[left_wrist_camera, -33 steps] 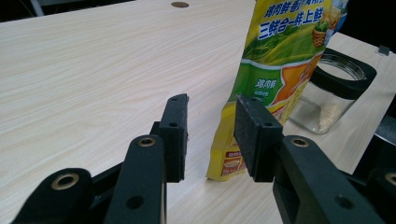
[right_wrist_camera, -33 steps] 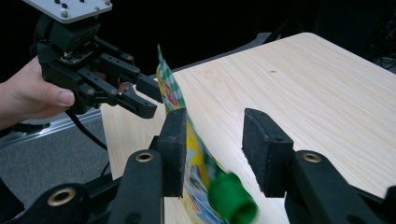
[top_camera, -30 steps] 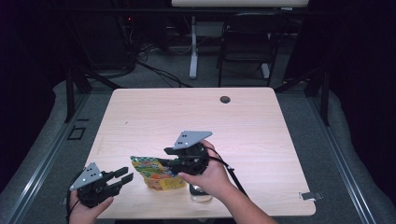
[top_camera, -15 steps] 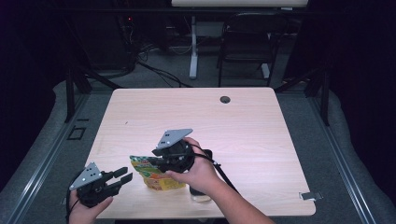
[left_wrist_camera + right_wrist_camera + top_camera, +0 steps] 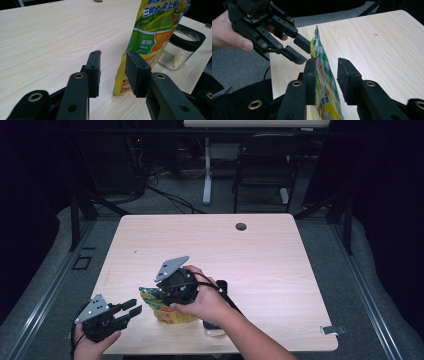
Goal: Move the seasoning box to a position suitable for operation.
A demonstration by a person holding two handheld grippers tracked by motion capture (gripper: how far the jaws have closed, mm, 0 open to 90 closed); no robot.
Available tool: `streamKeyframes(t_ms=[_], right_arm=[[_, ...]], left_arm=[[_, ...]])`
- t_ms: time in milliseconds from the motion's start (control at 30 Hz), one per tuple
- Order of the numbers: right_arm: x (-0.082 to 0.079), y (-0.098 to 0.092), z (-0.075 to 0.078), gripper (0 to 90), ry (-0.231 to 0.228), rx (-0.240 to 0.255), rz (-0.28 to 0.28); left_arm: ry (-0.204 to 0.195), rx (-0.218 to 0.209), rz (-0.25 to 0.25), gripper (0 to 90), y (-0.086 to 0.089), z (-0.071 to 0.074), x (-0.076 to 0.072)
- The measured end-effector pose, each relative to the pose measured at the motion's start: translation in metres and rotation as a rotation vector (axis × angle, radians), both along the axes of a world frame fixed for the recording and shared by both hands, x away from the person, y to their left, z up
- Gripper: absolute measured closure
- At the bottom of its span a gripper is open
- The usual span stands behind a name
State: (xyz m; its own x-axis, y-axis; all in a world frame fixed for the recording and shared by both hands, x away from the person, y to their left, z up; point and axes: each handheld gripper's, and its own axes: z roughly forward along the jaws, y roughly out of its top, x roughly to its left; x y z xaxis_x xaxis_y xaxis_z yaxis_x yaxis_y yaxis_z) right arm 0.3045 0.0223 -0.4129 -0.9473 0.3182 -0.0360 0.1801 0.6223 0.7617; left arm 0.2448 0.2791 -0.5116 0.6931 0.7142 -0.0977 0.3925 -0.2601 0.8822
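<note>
A yellow and green printed pouch [image 5: 167, 310] stands upright near the table's front edge. My right gripper [image 5: 160, 296] comes down over its top edge. In the right gripper view the pouch [image 5: 322, 72] runs between the jaws. The left pad [image 5: 310, 75] touches it and the right pad [image 5: 345, 75] stands a little off. These jaws have just been closing around the pouch, and the gripper [image 5: 325, 65] counts as open. My left gripper [image 5: 131, 308] rests left of the pouch, open and holding nothing. In its own view the left gripper [image 5: 112, 58] points past the pouch [image 5: 150, 32].
A clear glass jar [image 5: 180, 50] with a black rim stands just behind the pouch, under my right forearm [image 5: 212, 327]. The light wood table [image 5: 210, 245] has a cable hole [image 5: 241, 226] at the back. A dark chair [image 5: 260, 165] stands beyond the table.
My right gripper has moved left across the table onto the pouch's top edge, and its jaws stand narrower. The left gripper has kept still.
</note>
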Motion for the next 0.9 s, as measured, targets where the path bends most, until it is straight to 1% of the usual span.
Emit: streamKeyframes(t_ms=[133,200,267,433,500,567,633,667,700,800,867,900], right_arm=[[0.0014,0.0058,-0.0001,70.6,0.010,-0.037,0.018],[0.0027,0.0079,-0.0009,72.1,0.019,-0.050,0.026],[0.0036,0.0096,-0.0015,74.7,0.017,-0.073,0.029],[0.0061,0.0101,-0.0022,84.7,0.040,-0.081,0.049],[0.0078,0.0089,-0.0018,89.5,0.041,-0.084,0.056],[0.0089,0.0078,-0.0019,89.8,0.049,-0.079,0.057],[0.0095,0.0069,-0.0023,90.0,0.041,-0.074,0.063],[0.0093,0.0064,-0.0017,90.0,0.035,-0.084,0.070],[0.0082,0.0068,-0.0022,90.0,0.030,-0.079,0.071],[0.0064,0.0069,-0.0020,90.0,0.016,-0.086,0.074],[0.0053,0.0063,-0.0023,90.0,0.010,-0.082,0.072],[0.0054,0.0052,-0.0019,90.0,0.003,-0.084,0.073]], left_arm=[[-0.003,0.003,-0.005,65.2,-0.0001,-0.0006,0.0003],[-0.003,0.005,-0.004,65.2,-0.0001,-0.0005,0.0002],[-0.001,0.003,-0.002,65.2,-0.0002,-0.0007,0.0002],[0.003,0.000,-0.005,64.4,-0.0006,-0.0010,0.0004],[0.006,0.000,-0.007,63.9,-0.0009,-0.0011,0.0003],[0.009,-0.002,-0.009,63.4,-0.0010,-0.0014,0.0004],[0.009,-0.001,-0.010,62.5,-0.0012,-0.0021,0.0007],[0.009,0.001,-0.012,62.0,-0.0013,-0.0025,0.0008],[0.010,0.003,-0.013,61.5,-0.0014,-0.0027,0.0009],[0.012,0.009,-0.013,60.2,-0.0021,-0.0035,0.0010],[0.006,0.009,-0.014,59.3,-0.0033,-0.0047,0.0009],[0.010,0.018,-0.017,58.6,-0.0035,-0.0045,0.0006]])
